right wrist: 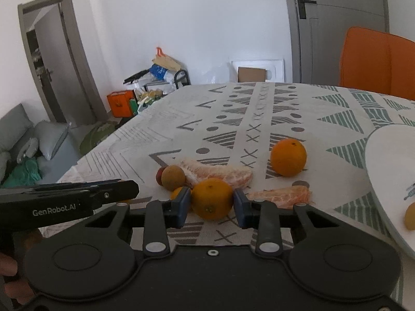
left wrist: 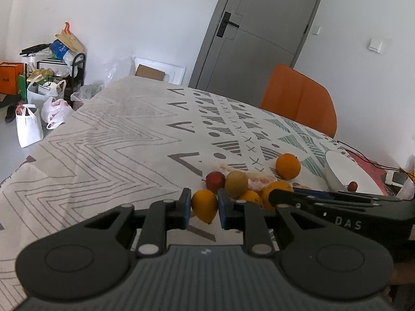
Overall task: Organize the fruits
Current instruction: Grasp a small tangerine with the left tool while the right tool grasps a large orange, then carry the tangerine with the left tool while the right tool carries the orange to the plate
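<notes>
In the left wrist view my left gripper (left wrist: pixel 203 208) is shut on a small pointed orange fruit (left wrist: pixel 205 208), held just above the patterned tablecloth (left wrist: pixel 116 142). In the right wrist view my right gripper (right wrist: pixel 212 202) is shut on a round orange (right wrist: pixel 212 198), with a blue pad against each side. Behind it lie a brown round fruit (right wrist: pixel 173 177), a red fruit (right wrist: pixel 158 176), a small orange (right wrist: pixel 177 193) and peeled citrus segments (right wrist: pixel 220 172). A further whole orange (right wrist: pixel 288 156) sits apart, toward the white plate (right wrist: pixel 389 168).
The plate holds a small red fruit (left wrist: pixel 352 186) and a yellow fruit (right wrist: pixel 409 216) at its edge. An orange chair (left wrist: pixel 301 101) stands behind the table, before a grey door (left wrist: pixel 259 31). Bags and boxes (left wrist: pixel 44 90) crowd the floor at the left.
</notes>
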Demonstrator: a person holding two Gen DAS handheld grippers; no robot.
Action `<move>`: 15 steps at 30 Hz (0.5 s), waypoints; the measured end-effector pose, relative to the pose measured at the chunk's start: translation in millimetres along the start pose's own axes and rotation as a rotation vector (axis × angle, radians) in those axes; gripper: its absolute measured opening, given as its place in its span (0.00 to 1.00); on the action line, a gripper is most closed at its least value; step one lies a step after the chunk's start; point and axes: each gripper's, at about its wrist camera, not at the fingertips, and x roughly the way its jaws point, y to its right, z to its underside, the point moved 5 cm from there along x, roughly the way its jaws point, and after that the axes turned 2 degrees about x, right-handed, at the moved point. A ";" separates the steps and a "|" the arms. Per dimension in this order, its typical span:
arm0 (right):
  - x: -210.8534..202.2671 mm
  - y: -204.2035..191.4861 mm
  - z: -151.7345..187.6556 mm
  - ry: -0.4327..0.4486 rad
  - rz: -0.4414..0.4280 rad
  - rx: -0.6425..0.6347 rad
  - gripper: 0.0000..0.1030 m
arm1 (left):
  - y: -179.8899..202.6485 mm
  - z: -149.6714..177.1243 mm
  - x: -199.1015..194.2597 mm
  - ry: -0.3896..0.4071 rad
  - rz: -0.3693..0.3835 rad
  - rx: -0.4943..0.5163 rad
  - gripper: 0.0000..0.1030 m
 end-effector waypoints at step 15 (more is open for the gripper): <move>-51.3 35.1 -5.0 0.122 0.065 0.077 0.32 | 42.8 -10.9 2.3 0.013 0.068 0.071 0.20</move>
